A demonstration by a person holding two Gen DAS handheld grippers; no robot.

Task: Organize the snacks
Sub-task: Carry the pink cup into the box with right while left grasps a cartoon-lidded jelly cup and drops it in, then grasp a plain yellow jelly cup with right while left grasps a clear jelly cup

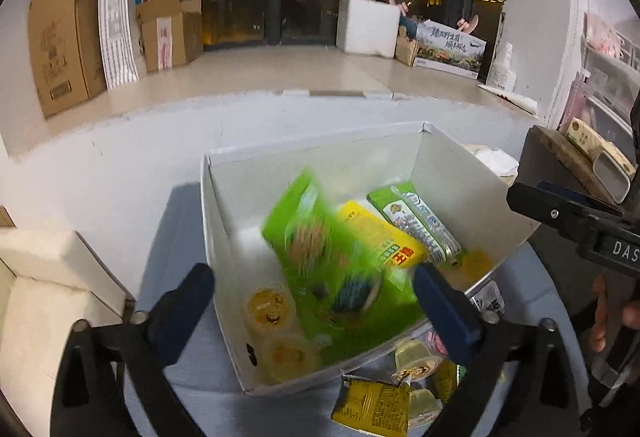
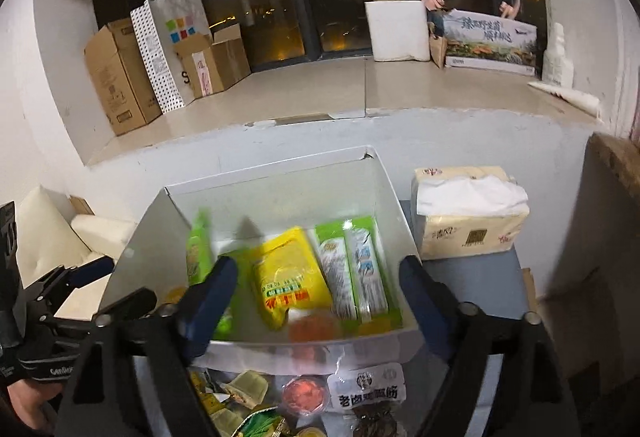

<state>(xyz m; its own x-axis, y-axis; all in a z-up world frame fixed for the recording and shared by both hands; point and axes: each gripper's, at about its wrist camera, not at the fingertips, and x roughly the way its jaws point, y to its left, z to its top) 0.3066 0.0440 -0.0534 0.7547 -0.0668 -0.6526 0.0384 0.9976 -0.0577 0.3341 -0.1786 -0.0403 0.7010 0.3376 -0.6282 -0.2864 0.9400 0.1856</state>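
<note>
Nearest the lens in the left wrist view stood the left gripper (image 1: 314, 307), fingers (image 1: 182, 311) spread wide with nothing between them, over the near edge of the white box (image 1: 224, 237). Inside the box, centre frame, a large green snack bag (image 1: 324, 261) appeared blurred and tilted; a yellow packet (image 1: 378, 237) lay to its right, then two long green-edged packs (image 1: 420, 221) toward the box's right wall. Two small jelly cups (image 1: 269, 307) sat at the box's lower left corner; the right wrist view did not show these. The right gripper (image 1: 568, 213) entered at the right edge of this frame, with part of a hand (image 1: 608, 317) below it.

Right wrist view: right gripper (image 2: 318, 297) had its fingers wide as well, empty, above the box's near wall. Only this view showed the tissue pack (image 2: 468, 213) on the surface, right of the box, and a white-labelled packet (image 2: 368, 389) with a red-lidded cup (image 2: 306, 395) among loose snacks at the bottom of the frame. Loose snacks also showed at the bottom of the left view, including a yellow carton (image 1: 370, 403).
</note>
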